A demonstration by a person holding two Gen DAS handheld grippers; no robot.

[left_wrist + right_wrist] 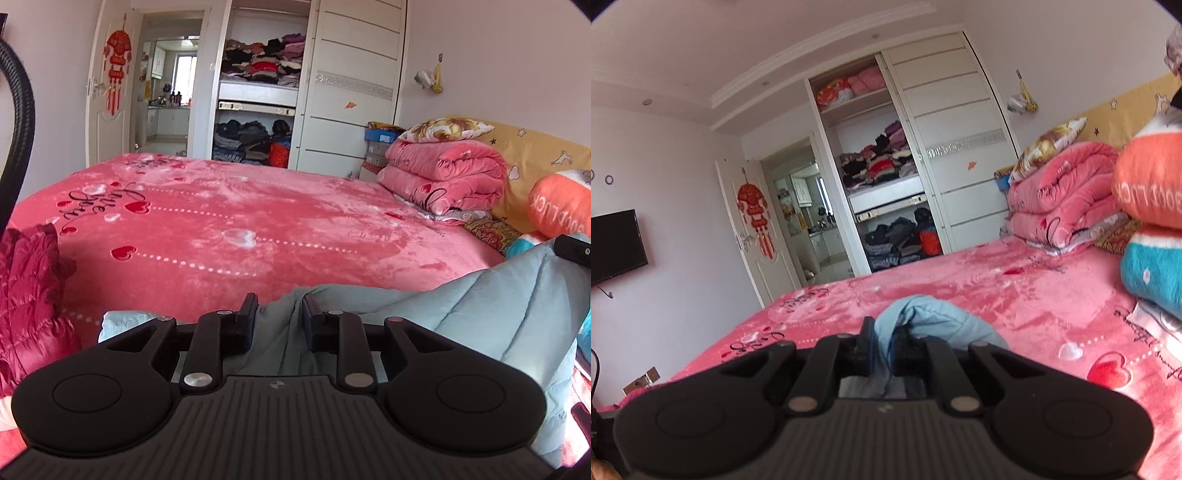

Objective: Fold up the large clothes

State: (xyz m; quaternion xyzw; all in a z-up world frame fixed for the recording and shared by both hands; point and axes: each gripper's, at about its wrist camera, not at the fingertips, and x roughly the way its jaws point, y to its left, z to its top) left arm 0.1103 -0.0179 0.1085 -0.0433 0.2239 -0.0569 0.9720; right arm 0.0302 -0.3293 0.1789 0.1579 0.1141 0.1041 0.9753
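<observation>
A light blue quilted jacket (491, 310) is held up over the near edge of the pink bed (280, 221). My left gripper (279, 314) is shut on a fold of the jacket, which bunches between its fingers. My right gripper (884, 343) is shut on another bunched part of the blue jacket (923, 317), lifted above the bed (997, 295). In the left wrist view the tip of the right gripper shows at the right edge, beside the jacket.
A dark red quilted jacket (29, 295) lies at the bed's left edge. Folded pink blankets (447, 177) and pillows (557, 203) are stacked at the headboard. An open wardrobe (258, 92) and a doorway stand beyond the bed. A wall TV (613, 247) hangs left.
</observation>
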